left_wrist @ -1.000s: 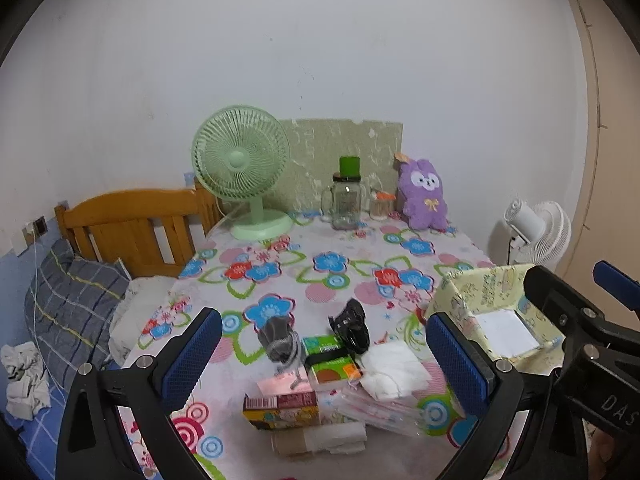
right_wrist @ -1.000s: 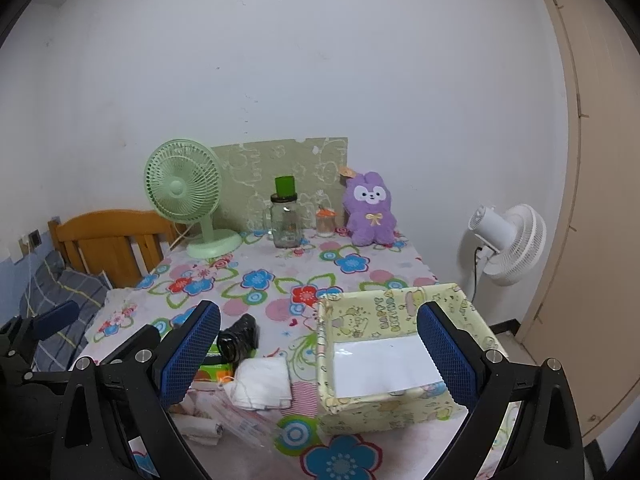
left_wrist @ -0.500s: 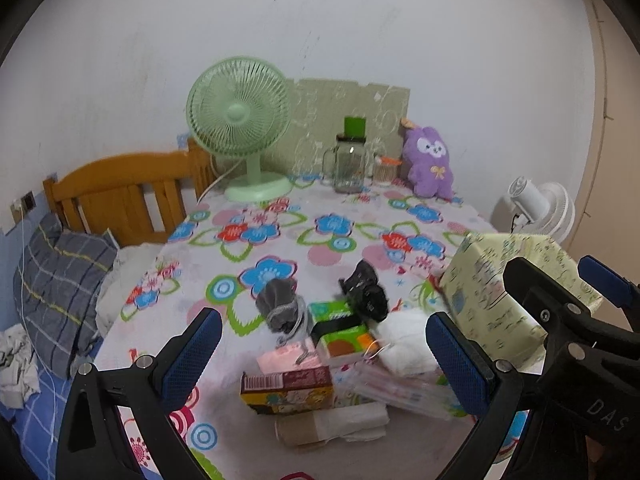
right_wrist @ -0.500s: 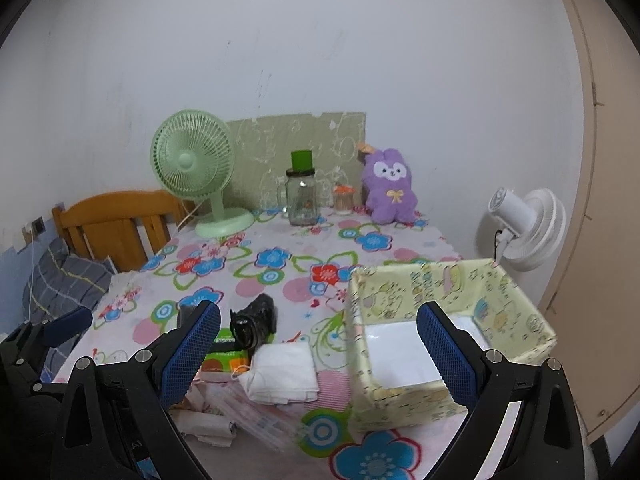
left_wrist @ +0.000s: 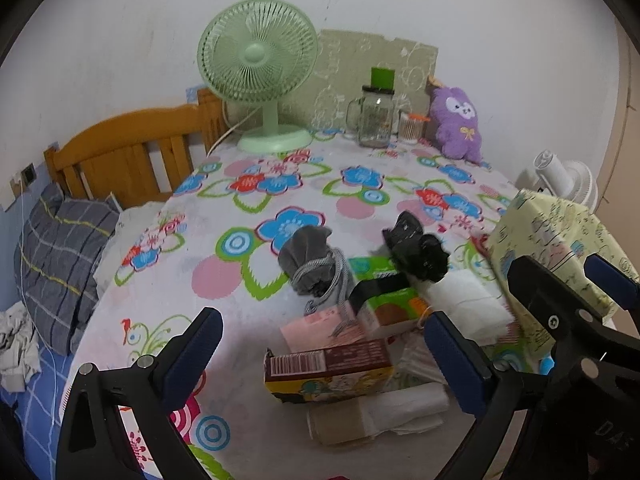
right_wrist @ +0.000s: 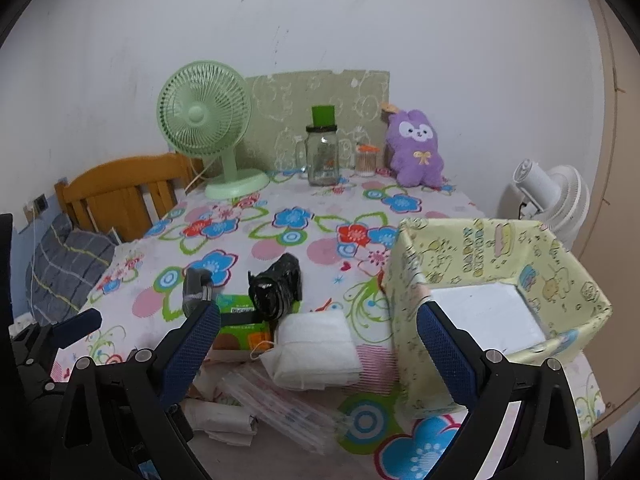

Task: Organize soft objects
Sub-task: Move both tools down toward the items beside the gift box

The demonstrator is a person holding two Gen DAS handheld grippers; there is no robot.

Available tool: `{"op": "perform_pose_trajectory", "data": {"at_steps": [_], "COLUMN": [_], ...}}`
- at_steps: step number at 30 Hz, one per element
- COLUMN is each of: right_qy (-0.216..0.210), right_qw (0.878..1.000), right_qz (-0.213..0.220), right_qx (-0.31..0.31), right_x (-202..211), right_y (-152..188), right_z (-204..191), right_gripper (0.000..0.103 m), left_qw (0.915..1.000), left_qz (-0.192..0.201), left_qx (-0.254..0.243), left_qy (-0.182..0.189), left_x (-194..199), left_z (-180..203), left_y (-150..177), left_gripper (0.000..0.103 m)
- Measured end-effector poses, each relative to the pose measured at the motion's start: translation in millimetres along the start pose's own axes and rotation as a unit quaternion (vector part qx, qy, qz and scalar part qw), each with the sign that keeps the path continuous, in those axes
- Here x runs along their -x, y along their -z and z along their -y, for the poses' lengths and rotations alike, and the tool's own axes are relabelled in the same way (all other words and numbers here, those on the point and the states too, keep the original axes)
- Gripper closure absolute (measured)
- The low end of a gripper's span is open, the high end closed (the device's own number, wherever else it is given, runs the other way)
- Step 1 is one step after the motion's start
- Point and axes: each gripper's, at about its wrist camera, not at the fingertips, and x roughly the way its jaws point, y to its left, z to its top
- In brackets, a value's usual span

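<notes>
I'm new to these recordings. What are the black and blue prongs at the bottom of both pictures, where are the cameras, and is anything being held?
No robot here: a person carries two handheld grippers, each with a fisheye camera looking along its blue-padded fingers. One picture comes from the left gripper, the other from the right gripper. Both are open and hold nothing. On the flowered tablecloth lie a grey pouch, a black bundle, a white folded cloth, small cartons and an empty yellow box. A green fan, jar and purple plush toy stand behind.

Soft, even indoor light with faint shadows; strong fisheye bending and dark corners, slight blur throughout.
</notes>
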Motion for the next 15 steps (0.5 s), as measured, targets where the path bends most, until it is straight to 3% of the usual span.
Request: {"op": "perform_pose_trajectory", "data": {"at_steps": [11, 15], "right_qy": [-0.008, -0.012], "right_qw": [0.999, 0.999], "right_qz": [-0.032, -0.043], "right_qx": [0.013, 0.015], "right_x": [-22, -27], "right_y": [16, 24], "right_z": [-11, -13], "right_gripper": [0.003, 0.003], "left_qw": [0.9994, 0.9994], "left_qz": [-0.02, -0.023], "left_qx": [0.027, 0.025], "left_qy": [0.008, 0.008], "left_x": [-23, -29], "left_z": [0, 0], "left_y": [17, 25], "left_gripper": [0.006, 0.019]}}
